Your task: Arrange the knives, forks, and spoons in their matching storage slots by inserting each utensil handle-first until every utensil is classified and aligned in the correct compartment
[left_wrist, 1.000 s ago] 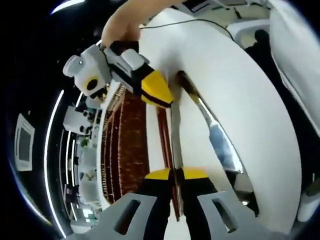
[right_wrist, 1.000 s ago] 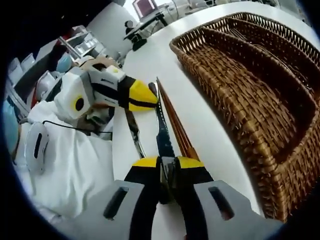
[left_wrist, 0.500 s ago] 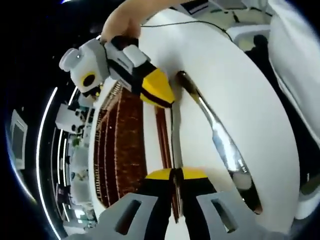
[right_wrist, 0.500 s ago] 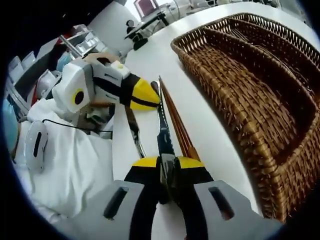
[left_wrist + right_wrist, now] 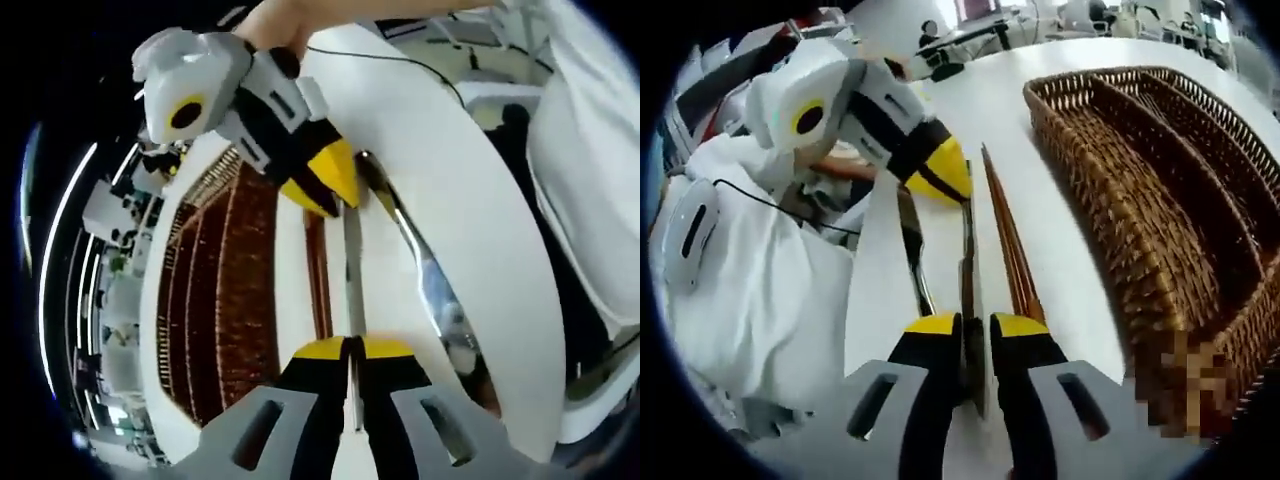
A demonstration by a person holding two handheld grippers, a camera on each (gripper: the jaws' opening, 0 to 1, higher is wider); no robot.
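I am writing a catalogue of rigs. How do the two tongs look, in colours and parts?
Left tongs and right tongs: black jaws with yellow tips, grey slotted brackets at the base, a white-grey body with a yellow ring. A thin black cable crosses the table.

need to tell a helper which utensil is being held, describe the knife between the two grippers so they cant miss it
Start at the brown wicker tray on the white table. Beside its long wall lie wooden chopsticks, then the knife, then another steel utensil. The knife is the middle piece, clamped at one end by the right gripper and at the other by the left gripper.
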